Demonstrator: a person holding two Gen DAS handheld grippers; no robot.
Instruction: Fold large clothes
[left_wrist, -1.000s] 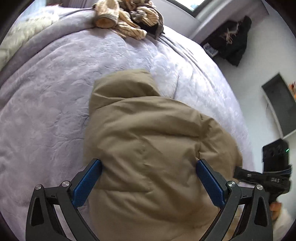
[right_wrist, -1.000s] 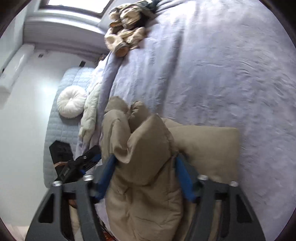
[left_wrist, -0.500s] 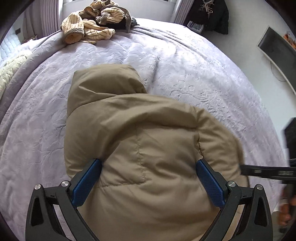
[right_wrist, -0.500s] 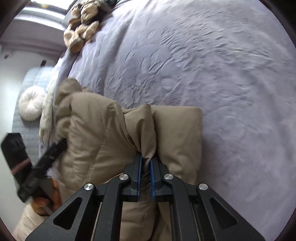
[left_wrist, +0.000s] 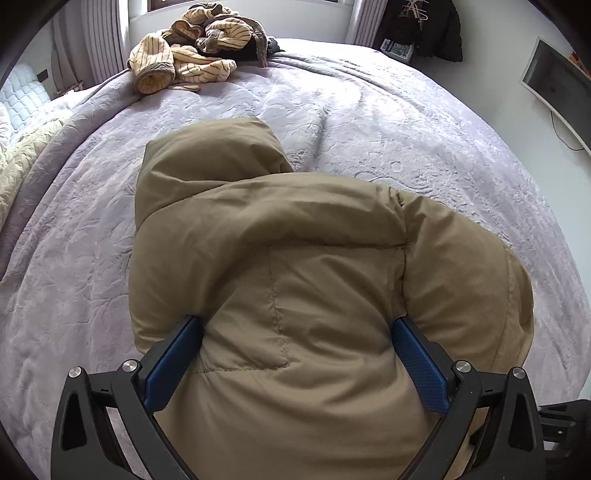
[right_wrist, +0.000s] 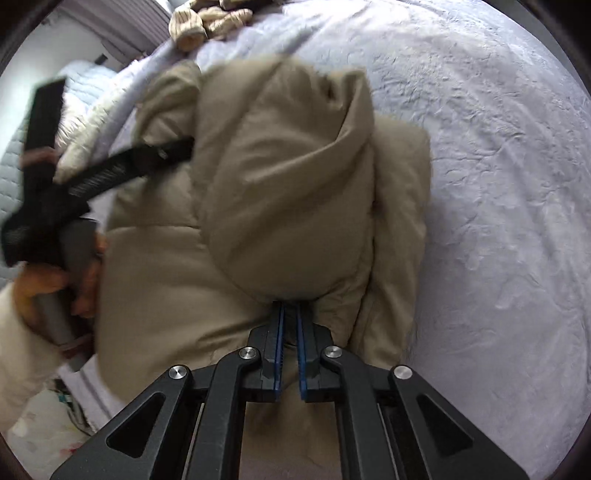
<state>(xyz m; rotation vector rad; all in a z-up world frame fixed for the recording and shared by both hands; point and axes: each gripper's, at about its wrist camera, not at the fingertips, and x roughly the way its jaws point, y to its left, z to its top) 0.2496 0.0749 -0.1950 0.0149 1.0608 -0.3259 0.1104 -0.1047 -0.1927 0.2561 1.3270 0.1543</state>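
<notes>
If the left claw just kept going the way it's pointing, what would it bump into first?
Most likely the tan puffy jacket: the left claw stands open around its padded back, angled down toward it. How much gap remains is unclear.

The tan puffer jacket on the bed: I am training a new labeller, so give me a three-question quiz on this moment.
1. True or false: the right gripper is shut on the tan puffer jacket.
2. Where does the striped garment lie? A) beside the jacket's hem B) at the bedspread's far edge C) on the floor
3. Fill in: the left gripper's blue fingers stand wide ____, padding bulging between them.

Key: 1 true; 2 B; 3 apart.
</notes>
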